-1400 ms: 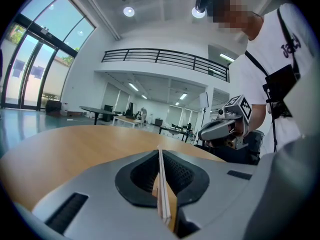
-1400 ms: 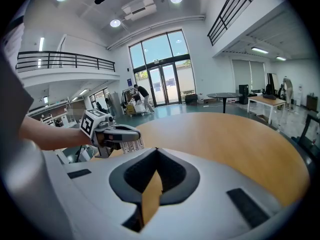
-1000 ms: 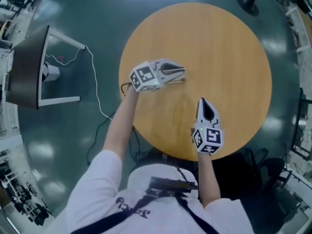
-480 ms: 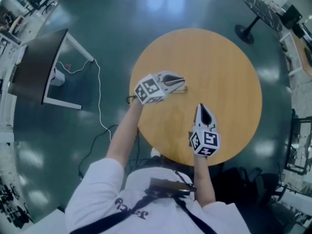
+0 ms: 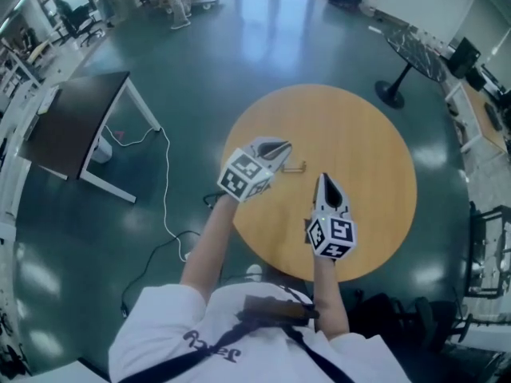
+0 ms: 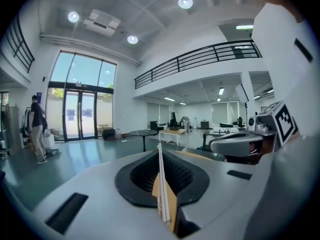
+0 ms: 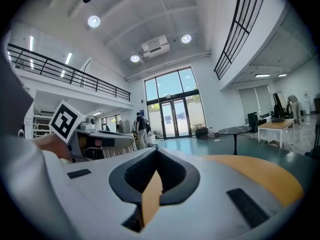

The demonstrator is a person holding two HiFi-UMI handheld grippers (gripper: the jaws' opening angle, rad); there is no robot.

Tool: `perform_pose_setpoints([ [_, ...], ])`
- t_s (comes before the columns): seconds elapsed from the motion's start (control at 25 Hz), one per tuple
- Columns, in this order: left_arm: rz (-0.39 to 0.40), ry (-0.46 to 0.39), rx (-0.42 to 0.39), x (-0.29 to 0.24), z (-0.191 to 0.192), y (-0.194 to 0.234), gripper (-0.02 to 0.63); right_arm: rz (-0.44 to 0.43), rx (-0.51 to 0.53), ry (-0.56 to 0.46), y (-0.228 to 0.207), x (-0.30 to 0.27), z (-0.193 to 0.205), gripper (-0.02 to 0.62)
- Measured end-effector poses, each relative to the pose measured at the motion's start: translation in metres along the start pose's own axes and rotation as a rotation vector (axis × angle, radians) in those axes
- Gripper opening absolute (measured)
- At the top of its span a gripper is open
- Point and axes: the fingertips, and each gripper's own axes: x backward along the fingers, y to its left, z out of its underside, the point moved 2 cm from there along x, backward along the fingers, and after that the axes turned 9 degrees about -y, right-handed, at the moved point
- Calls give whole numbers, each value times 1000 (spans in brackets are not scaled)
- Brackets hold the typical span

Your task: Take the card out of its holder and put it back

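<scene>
My left gripper [image 5: 281, 147] hangs over the left part of the round wooden table [image 5: 367, 134], its jaws shut. In the left gripper view a thin white card [image 6: 161, 184] stands edge-on, in thin layers, pinched in the left gripper [image 6: 159, 156]. I cannot tell whether a holder is around it. A small thin item [image 5: 297, 166] shows on the tabletop just beside the left tips. My right gripper [image 5: 322, 179] is over the table's near edge, jaws shut with nothing held. The right gripper [image 7: 156, 156] points level across the table.
A dark desk [image 5: 72, 126] stands on the floor at the left, and a white cable [image 5: 168, 166] trails from it toward the table. A black stand foot [image 5: 391, 94] is behind the table. Dark bags [image 5: 391, 313] lie by its near right side. People [image 6: 37, 129] stand far off.
Both grippers have lifted higher above the table and point more level. The head view has tilted up, so the table looks smaller. The left jaws stay shut on the card.
</scene>
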Motion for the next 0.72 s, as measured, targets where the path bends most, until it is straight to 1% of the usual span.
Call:
perform_pose_setpoints([
  [0.12,-79,-37,15,21,-27,-7,28,-20,15,-23,13,3,-13,22],
  [0.2,-129,-79,6,33,-38,-11,28,-31,22,-37,19,6,-18,23],
  [0.28,-197,-125,-14,45,-43,-14,28,-45,25,-51,25,9,-23,22],
  [0.36,-265,-162,-13,58,-43,-18,28,-59,25,-53,32,13,-25,22],
  [0.44,-314,-189,-9,69,-40,-25,28,-67,26,-46,37,19,-25,22],
  [0.6,-353,-250,27,84,-36,-42,28,-80,33,-54,49,26,-28,22],
  [0.72,-370,-260,27,93,-31,-55,28,-99,39,-73,59,31,-32,23],
])
